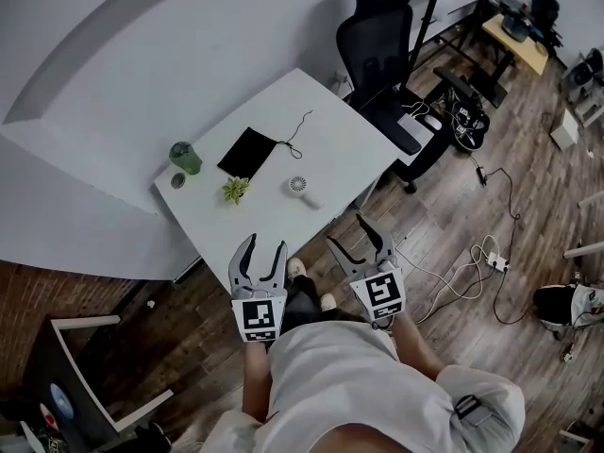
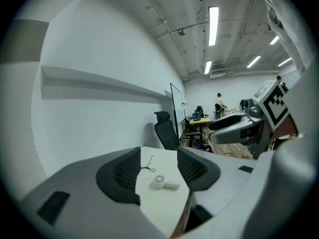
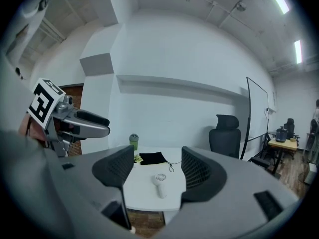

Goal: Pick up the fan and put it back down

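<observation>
A small white hand-held fan (image 1: 298,187) lies on its side on the white table (image 1: 330,130), toward its near edge. Both grippers hover off the table on the person's side, short of the fan. My left gripper (image 1: 264,245) has its jaws apart with nothing between them; its own view frames the fan (image 2: 160,182) between the fingers, far off. The right gripper (image 1: 345,231) is likewise open and empty, and the fan (image 3: 159,179) shows beyond its jaws. Each gripper also appears in the other's view: the right gripper (image 2: 244,128) and the left gripper (image 3: 75,121).
On the table stand a green bottle (image 1: 185,157), a small plant (image 1: 234,190) and a black pouch (image 1: 247,151) with a thin cord. A black office chair (image 1: 382,55) stands at the table's far end. Cables and a power strip (image 1: 495,262) lie on the wooden floor at the right.
</observation>
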